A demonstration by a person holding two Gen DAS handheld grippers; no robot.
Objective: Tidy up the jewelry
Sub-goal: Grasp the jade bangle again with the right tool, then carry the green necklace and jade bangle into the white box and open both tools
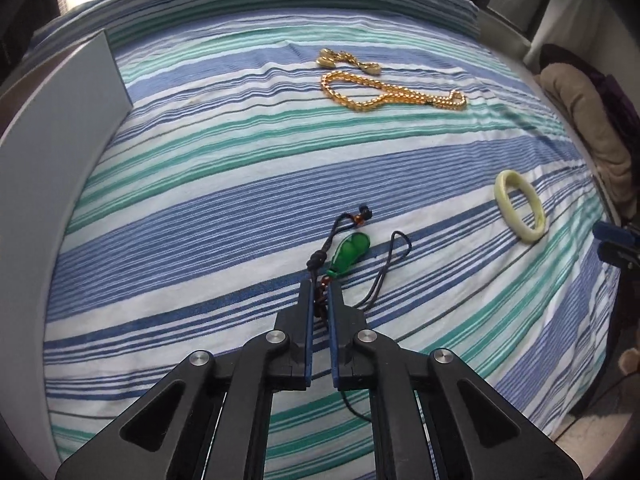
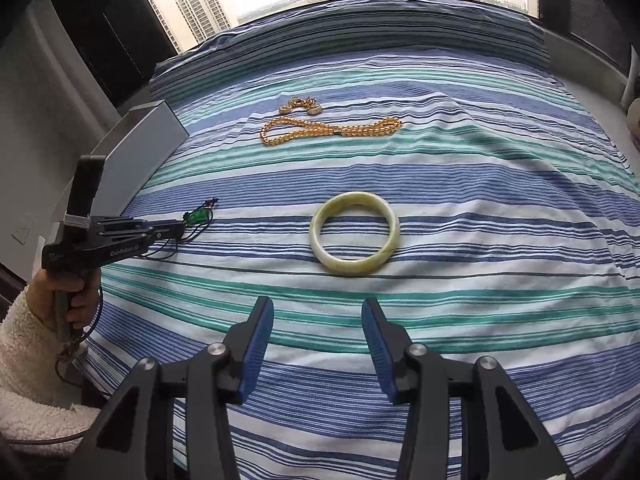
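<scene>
Step in hand, as judged: pickup of the pendant (image 1: 349, 254). Its cord (image 1: 320, 300) is pinched in the clenched left hand-held gripper (image 1: 320, 292), low over the bed (image 1: 200, 208). A lift is called for next, with the slack cord kept clear. Right hand-held gripper (image 2: 318, 320): released, empty, just short of the bangle (image 2: 354, 233). Gold beads (image 2: 332, 131) lie beyond. "GenRobot.AI" is read on the left tool, blurred.
</scene>
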